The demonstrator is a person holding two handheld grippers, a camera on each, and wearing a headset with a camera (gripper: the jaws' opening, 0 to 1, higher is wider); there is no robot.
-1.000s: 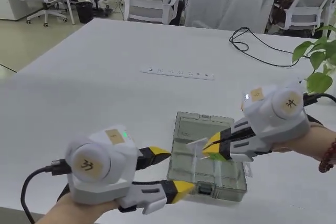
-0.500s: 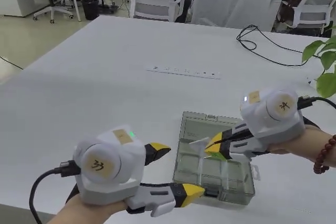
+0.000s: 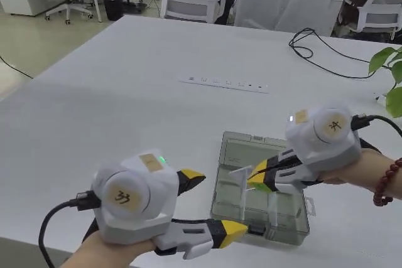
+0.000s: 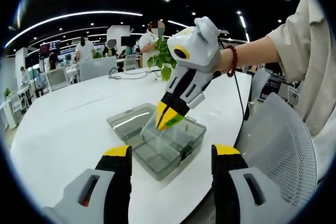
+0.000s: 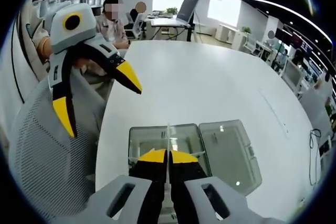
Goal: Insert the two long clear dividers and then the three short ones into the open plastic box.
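Observation:
The open clear plastic box (image 3: 295,227) lies on the white table with its lid (image 3: 242,150) folded flat behind it. My right gripper (image 3: 256,178) hangs over the box's middle, shut on a thin clear divider (image 3: 241,172) that slants down into the box. In the right gripper view the divider (image 5: 168,136) stands edge-on above the shut tips (image 5: 168,155), over the box (image 5: 147,139). My left gripper (image 3: 213,204) is open at the box's near left corner, holding nothing; its view shows the box (image 4: 152,153) ahead of the spread jaws. Clear partitions seem to stand inside the box.
A white power strip (image 3: 223,84) lies mid-table. A black cable (image 3: 323,48) loops at the far right, next to a green plant (image 3: 392,76). Grey office chairs (image 3: 282,4) line the far edge. The near table edge runs just below the left gripper.
The head camera has shifted. My left gripper has crept slightly right toward the box's front corner. The right gripper stays shut on the divider over the box.

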